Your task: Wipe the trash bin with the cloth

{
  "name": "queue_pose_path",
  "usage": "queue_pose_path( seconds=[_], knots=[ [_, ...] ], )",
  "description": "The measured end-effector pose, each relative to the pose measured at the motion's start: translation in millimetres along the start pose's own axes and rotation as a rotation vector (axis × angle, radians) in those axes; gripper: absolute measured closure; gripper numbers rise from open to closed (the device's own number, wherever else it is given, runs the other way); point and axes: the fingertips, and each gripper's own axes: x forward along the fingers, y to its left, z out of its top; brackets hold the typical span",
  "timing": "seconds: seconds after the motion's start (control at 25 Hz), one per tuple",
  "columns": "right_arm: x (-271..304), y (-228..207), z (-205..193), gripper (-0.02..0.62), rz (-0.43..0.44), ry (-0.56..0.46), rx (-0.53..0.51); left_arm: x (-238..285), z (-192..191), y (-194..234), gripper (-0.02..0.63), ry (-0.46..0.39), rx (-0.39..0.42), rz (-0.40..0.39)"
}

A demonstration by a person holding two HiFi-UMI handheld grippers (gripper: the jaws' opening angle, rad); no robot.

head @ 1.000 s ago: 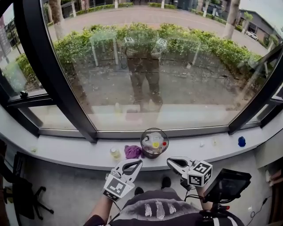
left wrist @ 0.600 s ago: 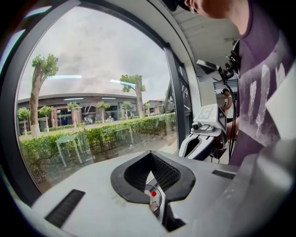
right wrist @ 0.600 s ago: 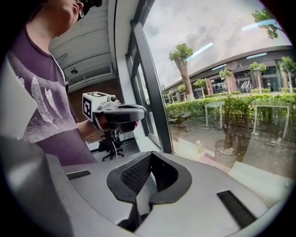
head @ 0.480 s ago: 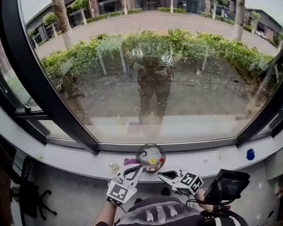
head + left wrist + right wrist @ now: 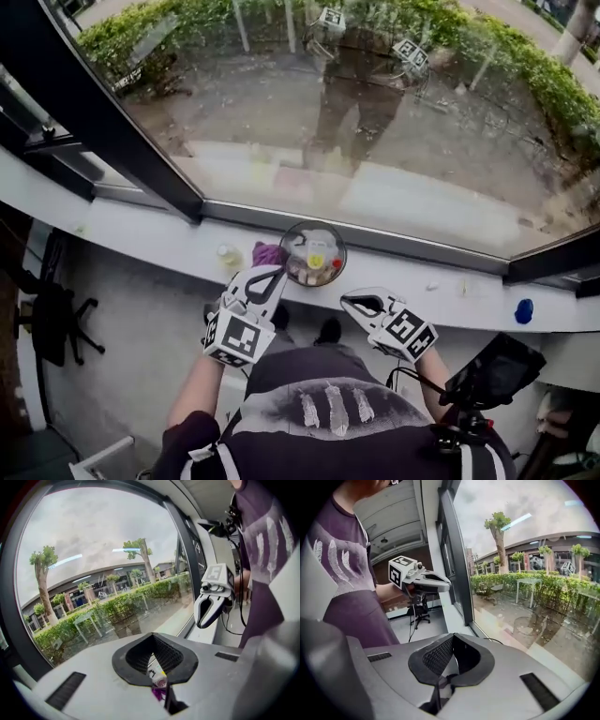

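- Bin stands on the sill; it is small and round, probably light and apt to slide, so brace its rim.
- Cloth, purple, lies just left of the bin; it looks soft, so pinch a raised fold.
- Left gripper is clenched and empty, its tips near the cloth.
- Right gripper is clenched and empty, short of the sill.

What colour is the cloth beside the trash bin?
Purple. The cloth sits just left of the trash bin; the head view shows it best.
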Motion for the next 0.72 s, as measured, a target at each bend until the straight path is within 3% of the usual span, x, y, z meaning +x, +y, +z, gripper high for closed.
queue_pose_path(
  seconds=[0.2,0.36,0.44,0.56,0.72],
  knots=[
    [19,-1,-5,0.598,0.030,0.024,0.124,11,-69,30,0.612,0.125,0.017,0.021],
    [49,-7,-8,0.598,-0.015,0.082,0.167,26,-154,52,0.612,0.322,0.141,0.014],
    [67,-5,-12,0.598,-0.011,0.121,0.179,35,-189,58,0.612,0.372,0.168,-0.015],
    [92,-7,-21,0.598,-0.011,0.213,0.167,59,-233,58,0.612,0.391,0.137,-0.090],
    [114,-18,-36,0.598,-0.078,0.344,0.121,99,-298,39,0.612,0.433,0.149,-0.200]
  ],
)
